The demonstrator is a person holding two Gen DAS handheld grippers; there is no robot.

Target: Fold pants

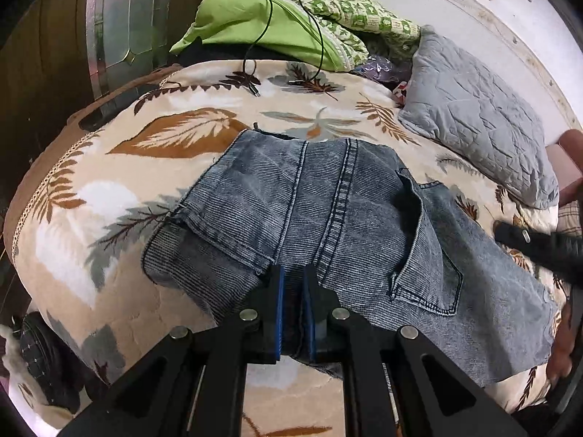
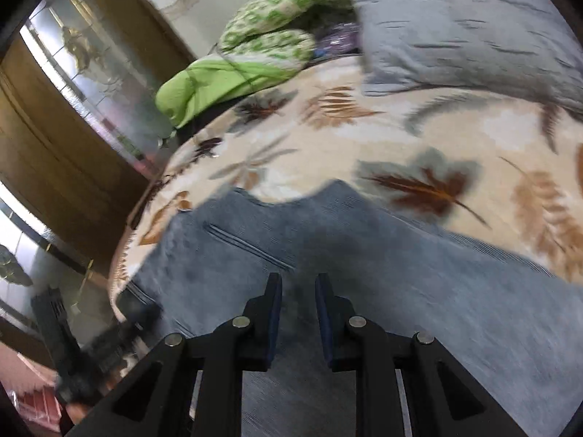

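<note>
— Left gripper [image 1: 293,291] first: what is it doing?

— Its blue-padded fingers [image 1: 278,313] are pinched together on a bunched fold of the jeans [image 1: 328,218], at the garment's near edge. It points steeply down toward the bed, and denim fills the narrow gap between the pads.

— Where do the jeans lie?

— Spread on the leaf-patterned blanket [image 1: 182,138], in the middle of the bed. A back pocket [image 1: 426,262] shows on the right half, the centre seam runs away from the gripper, and a lower layer of denim juts out at the left.

— And the right gripper [image 2: 298,291]?

— In its own view it also tilts down over the denim. A gap shows between its dark-blue pads [image 2: 324,313], yet they stand as near together as they go. That view is smeared with motion, and I cannot tell whether cloth is caught between them; grey-blue fabric lies under and past the tips. In the left view a blurred black part of it shows at the right edge, with a hand [image 1: 561,349] below it.

— Anything else on the bed?

— A grey quilted pillow [image 1: 481,116] at the far right, a green cloth [image 1: 247,22] and a green-and-white patterned one [image 1: 357,11] at the far end, and a thin black cable [image 1: 284,36] trailing onto the blanket.
</note>
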